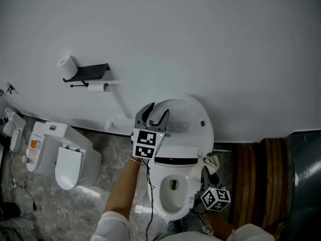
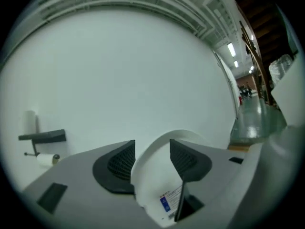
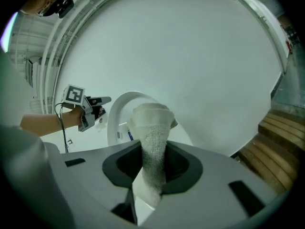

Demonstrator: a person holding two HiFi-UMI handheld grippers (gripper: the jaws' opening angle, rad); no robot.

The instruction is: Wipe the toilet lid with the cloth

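My left claw [image 2: 152, 159] gapes empty by the raised toilet lid [image 1: 193, 112], while my right claw [image 3: 152, 162] pinches the cloth [image 3: 150, 128] near it, apparently not touching, so the wiping seems yet to come.

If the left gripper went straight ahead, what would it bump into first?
Probably the raised toilet lid. It stands right ahead, between the open fingers of the left gripper, with the white wall behind it. How near it is is hard to tell.
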